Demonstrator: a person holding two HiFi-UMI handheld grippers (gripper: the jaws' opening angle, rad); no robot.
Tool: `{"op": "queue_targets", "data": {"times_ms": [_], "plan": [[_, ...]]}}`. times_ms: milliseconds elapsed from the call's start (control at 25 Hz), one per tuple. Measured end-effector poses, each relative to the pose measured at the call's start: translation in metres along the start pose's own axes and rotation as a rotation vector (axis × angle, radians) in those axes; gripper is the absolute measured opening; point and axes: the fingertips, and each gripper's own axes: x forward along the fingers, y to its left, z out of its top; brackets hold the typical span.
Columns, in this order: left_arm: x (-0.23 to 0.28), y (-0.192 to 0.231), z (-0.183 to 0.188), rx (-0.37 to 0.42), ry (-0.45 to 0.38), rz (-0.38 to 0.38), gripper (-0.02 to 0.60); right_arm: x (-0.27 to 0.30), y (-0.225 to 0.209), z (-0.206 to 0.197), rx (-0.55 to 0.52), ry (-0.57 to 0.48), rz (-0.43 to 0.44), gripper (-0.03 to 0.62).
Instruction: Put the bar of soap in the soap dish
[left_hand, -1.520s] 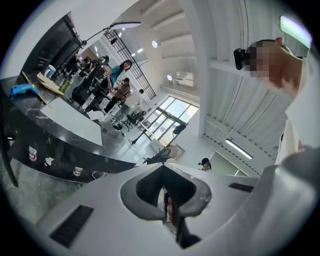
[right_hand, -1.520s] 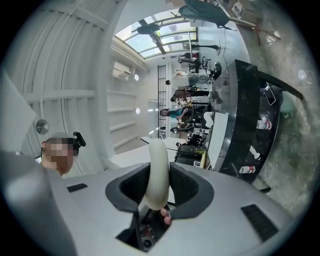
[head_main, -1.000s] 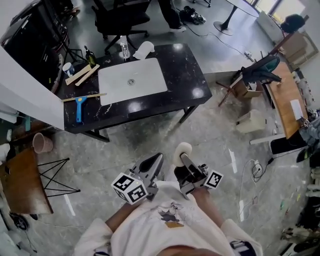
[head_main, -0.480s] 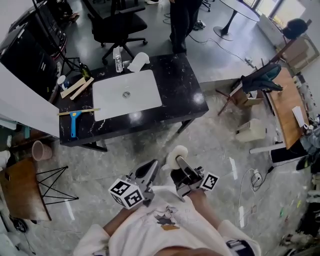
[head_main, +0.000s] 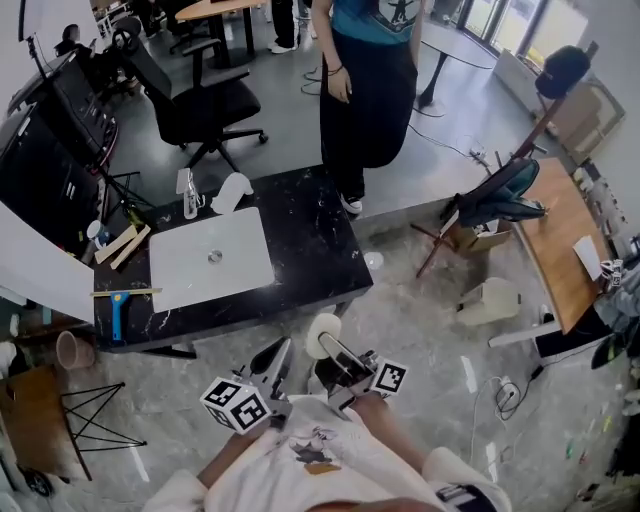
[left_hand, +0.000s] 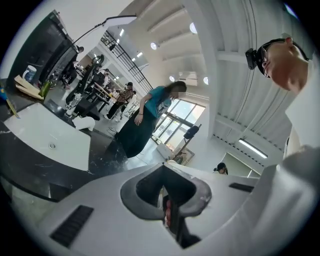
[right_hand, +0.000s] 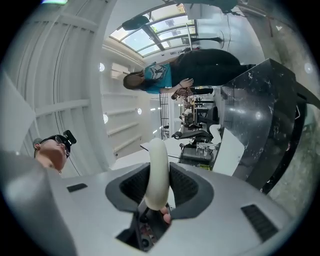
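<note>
A cream oval bar of soap (head_main: 322, 335) stands on edge between the pads of my right gripper (head_main: 326, 345), which is shut on it. In the right gripper view the soap (right_hand: 158, 170) rises out of the right gripper (right_hand: 159, 180). My left gripper (head_main: 279, 350) is beside it on the left, shut with nothing in it; in its own view the left gripper (left_hand: 162, 169) has its jaws together. Both are held out over the floor, short of the black table (head_main: 310, 235) with its white sink (head_main: 210, 258). I cannot make out a soap dish from here.
A person (head_main: 370, 80) in a teal top stands at the table's far side. On the table are a bottle (head_main: 186, 194), a white object (head_main: 230, 190), wooden strips (head_main: 120, 245) and a blue-handled squeegee (head_main: 118, 312). An office chair (head_main: 195, 105) stands behind it, and a pink bucket (head_main: 70, 350) sits left.
In the head view the table has slid left and the standing person has come into sight beyond it. Both grippers keep their pose, the soap still held in the right one.
</note>
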Motion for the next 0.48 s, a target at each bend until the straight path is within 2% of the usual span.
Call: {"op": "queue_targets", "data": {"times_ms": [200,320,480], "plan": [[0.026,0.005,-0.010,-0.038,0.001,0.049,0.006,0.000,-0.027,0.031,0.011,0.035,-0.071,0.120],[0.027,0.022,0.002,-0.054,-0.049,0.110,0.006,0.008,-0.047,0.037,0.036,0.070,-0.116,0.120],[0.013,0.045,0.013,-0.094,-0.118,0.201,0.006,0.033,-0.066,0.028,0.079,0.150,-0.131,0.120]]}}
